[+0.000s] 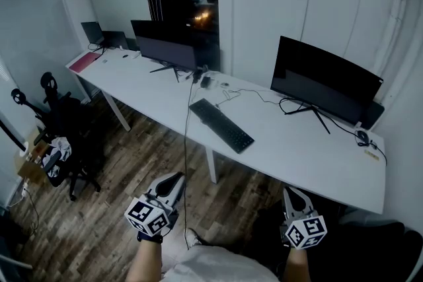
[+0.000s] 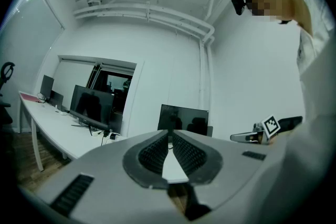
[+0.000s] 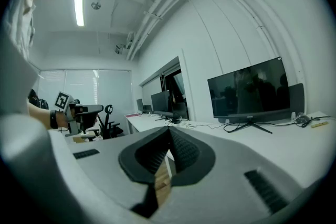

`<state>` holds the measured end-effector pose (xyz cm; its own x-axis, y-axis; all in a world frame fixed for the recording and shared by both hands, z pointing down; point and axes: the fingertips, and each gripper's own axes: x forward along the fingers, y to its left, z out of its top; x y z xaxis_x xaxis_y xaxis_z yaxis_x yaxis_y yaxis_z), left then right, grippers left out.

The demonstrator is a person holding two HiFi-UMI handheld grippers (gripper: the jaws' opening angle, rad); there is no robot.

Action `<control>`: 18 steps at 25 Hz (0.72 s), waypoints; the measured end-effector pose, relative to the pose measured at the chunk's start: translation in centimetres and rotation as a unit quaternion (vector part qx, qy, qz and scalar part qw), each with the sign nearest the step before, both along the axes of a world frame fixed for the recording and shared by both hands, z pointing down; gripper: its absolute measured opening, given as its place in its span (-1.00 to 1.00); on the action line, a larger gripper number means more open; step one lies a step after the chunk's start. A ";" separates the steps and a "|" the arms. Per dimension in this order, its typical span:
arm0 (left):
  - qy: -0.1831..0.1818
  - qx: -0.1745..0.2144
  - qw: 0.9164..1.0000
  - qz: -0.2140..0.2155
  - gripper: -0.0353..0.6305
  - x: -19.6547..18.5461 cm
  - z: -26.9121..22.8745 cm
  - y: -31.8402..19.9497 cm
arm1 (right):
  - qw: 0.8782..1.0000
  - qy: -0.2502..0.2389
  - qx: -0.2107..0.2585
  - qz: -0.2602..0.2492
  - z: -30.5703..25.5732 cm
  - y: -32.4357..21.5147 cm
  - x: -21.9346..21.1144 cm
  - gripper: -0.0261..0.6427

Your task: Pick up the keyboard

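Note:
A black keyboard (image 1: 221,125) lies at an angle on the long white desk (image 1: 297,155), between two dark monitors. Both grippers are held well short of the desk, over the wooden floor. My left gripper (image 1: 177,179) is at the lower left of the head view, shut with nothing in it. My right gripper (image 1: 291,193) is at the lower right, also shut and empty. In the left gripper view the jaws meet at their tips (image 2: 169,132). The right gripper view shows its tips (image 3: 169,129) touching too. The keyboard shows in neither gripper view.
One monitor (image 1: 324,86) stands on the desk at the right, another monitor (image 1: 173,46) further left with cables (image 1: 231,94) between them. A cable hangs down from the desk edge (image 1: 186,142). A black office chair (image 1: 63,135) stands on the floor at the left.

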<state>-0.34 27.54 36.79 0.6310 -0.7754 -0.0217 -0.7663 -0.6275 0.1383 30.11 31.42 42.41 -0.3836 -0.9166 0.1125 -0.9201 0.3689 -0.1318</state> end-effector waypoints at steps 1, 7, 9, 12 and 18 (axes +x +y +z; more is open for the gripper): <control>0.001 0.002 1.000 0.003 -0.81 0.0 0.3 0.0 | 1.000 0.000 -0.001 0.000 0.1 0.0 0.0 -0.91; -0.002 -0.002 1.000 0.001 -0.81 0.0 0.2 0.1 | 1.000 0.001 -0.005 -0.001 0.4 0.2 -0.3 -0.91; -0.002 -0.003 1.000 0.001 -0.81 0.1 0.3 0.3 | 1.000 0.000 -0.006 -0.001 0.6 0.3 -0.3 -0.91; -0.002 -0.003 1.000 0.002 -0.81 0.2 0.3 0.3 | 1.000 0.000 -0.007 -0.002 0.5 0.4 -0.2 -0.91; -0.004 -0.007 1.000 0.001 -0.81 0.6 0.1 0.3 | 1.000 -0.002 -0.008 -0.001 0.6 0.2 0.1 -0.91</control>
